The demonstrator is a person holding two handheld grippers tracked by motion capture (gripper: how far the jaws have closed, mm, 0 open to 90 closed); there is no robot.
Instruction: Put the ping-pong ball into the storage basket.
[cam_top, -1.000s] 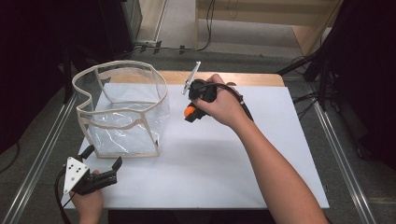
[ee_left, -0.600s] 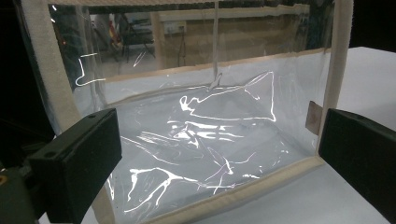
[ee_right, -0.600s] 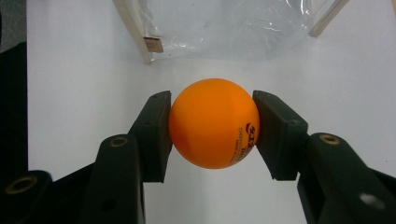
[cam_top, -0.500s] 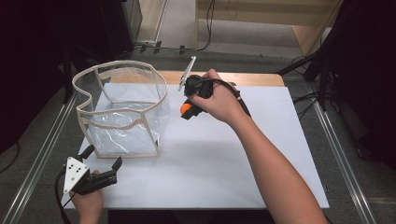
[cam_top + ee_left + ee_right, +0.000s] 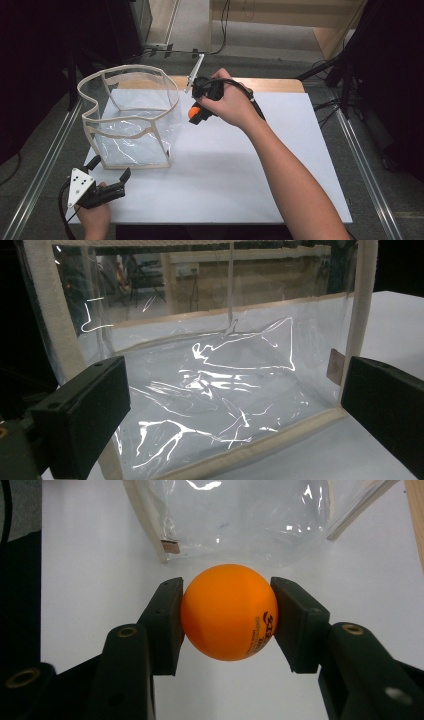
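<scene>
Orange and smooth, the ball (image 5: 227, 612) looks light, hard and slippery. The right hand-held gripper (image 5: 226, 614) squeezes its two sides above the white surface (image 5: 260, 165), near the clear bag (image 5: 131, 120). The left hand-held gripper (image 5: 107, 170) is wide.

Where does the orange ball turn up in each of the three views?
High view: orange ball upper centre, in the right gripper, just right of the clear plastic bag.
Left gripper view: not in it.
Right gripper view: centre, between the jaws.
Shared landmark: the clear bag's beige trim.
</scene>
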